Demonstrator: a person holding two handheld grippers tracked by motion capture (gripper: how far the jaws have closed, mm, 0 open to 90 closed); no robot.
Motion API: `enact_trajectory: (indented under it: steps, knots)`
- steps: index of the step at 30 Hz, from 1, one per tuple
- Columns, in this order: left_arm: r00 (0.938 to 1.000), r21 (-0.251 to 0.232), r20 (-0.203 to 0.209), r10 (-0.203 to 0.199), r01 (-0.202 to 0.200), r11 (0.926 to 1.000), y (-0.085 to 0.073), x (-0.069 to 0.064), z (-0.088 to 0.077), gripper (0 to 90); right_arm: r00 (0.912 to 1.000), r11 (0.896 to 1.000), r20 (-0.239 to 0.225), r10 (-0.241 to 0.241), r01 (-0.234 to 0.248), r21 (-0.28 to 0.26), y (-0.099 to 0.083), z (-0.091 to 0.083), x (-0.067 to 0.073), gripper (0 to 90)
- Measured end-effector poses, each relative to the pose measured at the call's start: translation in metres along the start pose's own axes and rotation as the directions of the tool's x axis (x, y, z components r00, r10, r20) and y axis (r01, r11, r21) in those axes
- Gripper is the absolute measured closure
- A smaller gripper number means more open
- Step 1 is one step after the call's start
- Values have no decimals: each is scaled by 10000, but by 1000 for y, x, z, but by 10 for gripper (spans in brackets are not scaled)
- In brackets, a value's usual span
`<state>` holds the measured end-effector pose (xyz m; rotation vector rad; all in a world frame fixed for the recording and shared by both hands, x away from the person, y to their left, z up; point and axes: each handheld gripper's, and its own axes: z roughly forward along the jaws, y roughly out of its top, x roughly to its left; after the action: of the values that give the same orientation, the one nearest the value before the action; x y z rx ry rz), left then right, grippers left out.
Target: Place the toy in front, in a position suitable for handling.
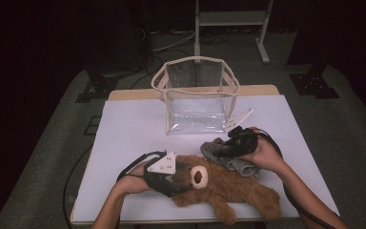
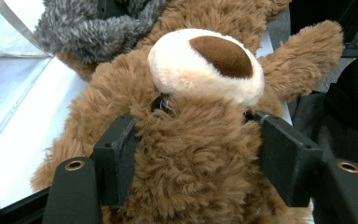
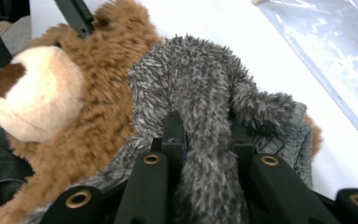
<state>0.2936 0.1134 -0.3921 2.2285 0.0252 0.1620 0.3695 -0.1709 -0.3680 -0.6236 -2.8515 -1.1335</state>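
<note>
A brown teddy bear (image 1: pixel 228 186) lies on its back near the table's front edge, cream muzzle up. My left gripper (image 1: pixel 174 179) is shut on the bear's head (image 2: pixel 191 154), one jaw on each side of it. A fuzzy grey knit garment (image 1: pixel 228 157) lies against the bear's upper side. My right gripper (image 1: pixel 228 143) is shut on a fold of the grey garment (image 3: pixel 205 140), and the fuzzy cloth bulges between the two jaws. The bear's muzzle (image 3: pixel 32 93) sits just left of that fold.
A clear plastic bag (image 1: pixel 196 95) with cream trim stands open at the back middle of the white table (image 1: pixel 133 124). A metal stand's legs (image 1: pixel 231 19) rise on the floor behind the table. Cables trail from both grippers off the front edge.
</note>
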Motion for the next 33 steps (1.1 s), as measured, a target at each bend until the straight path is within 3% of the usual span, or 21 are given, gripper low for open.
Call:
enact_trajectory:
  steps: [3,9,10,14,18,23,29,33]
  knots:
    - [10000,67,-57,55,-54,10000,1,0,0,336,9998,9999,178,77,-75,-115,-3,-9,2,742]
    - [9998,-38,-218,6,-6,10000,2,2,3,338,9985,9970,-303,-448,428,-646,9,-17,19,741]
    - [9997,-75,-231,-27,25,10000,3,2,3,339,9960,9947,-461,-760,725,-728,17,-15,25,741]
    - [9997,-42,-238,38,-39,10000,3,1,4,339,9923,9935,-696,-1020,980,-587,26,-2,34,741]
    - [9997,-83,-228,-8,6,10000,2,0,4,340,9930,9972,-970,-669,633,-394,21,9,29,741]
    - [9997,-43,-249,85,-86,10000,4,0,5,343,9930,9989,-1157,-238,190,-428,16,7,22,741]
    - [9995,2,-289,154,-154,9999,4,-1,5,346,9928,9991,-1125,-410,393,-165,32,16,22,740]
    - [9993,91,-272,251,-249,9996,5,-3,5,348,9900,9992,-1362,-377,386,41,51,32,19,740]
